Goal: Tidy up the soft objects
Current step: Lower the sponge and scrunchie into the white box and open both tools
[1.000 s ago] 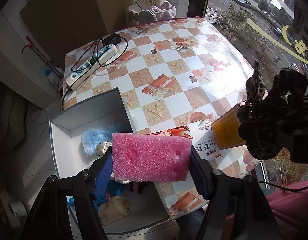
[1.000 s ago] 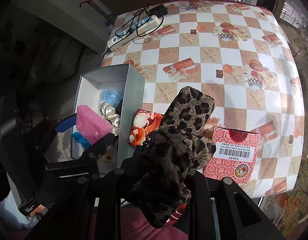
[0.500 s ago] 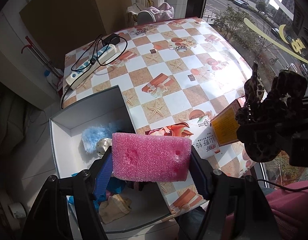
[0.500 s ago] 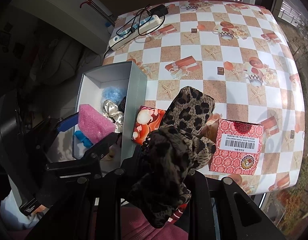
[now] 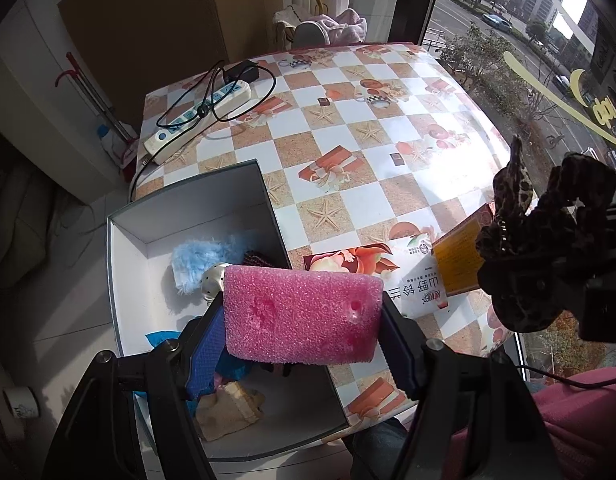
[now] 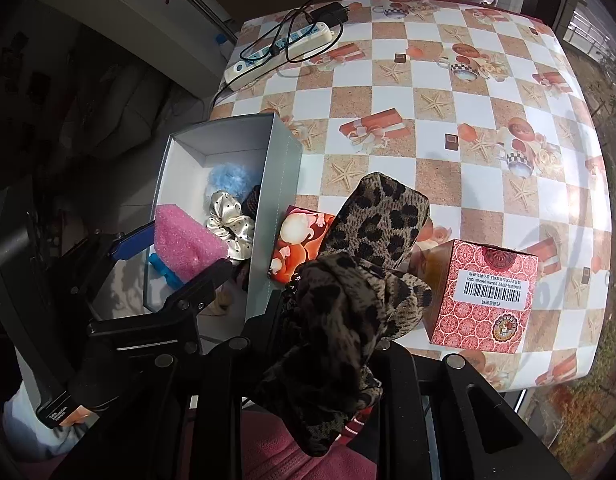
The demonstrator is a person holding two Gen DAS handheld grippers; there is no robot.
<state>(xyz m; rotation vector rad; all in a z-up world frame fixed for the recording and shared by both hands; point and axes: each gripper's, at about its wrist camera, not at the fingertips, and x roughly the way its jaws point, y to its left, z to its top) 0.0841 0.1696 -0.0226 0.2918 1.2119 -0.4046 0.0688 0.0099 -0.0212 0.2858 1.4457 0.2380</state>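
Left tongs [image 5: 301, 316] around pink sponge [image 5: 299, 312]

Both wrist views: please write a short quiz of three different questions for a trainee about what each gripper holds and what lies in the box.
1. True or false: the left gripper holds a pink sponge above the grey box.
2. What does the right gripper hold?
A. a leopard-print scrunchie
B. a power strip
C. a red carton
3. Fill in: the fluffy blue thing lies in the ____ .

Key
1. True; the sponge sits between both pads.
2. A; the power strip and the red carton rest on the table.
3. box
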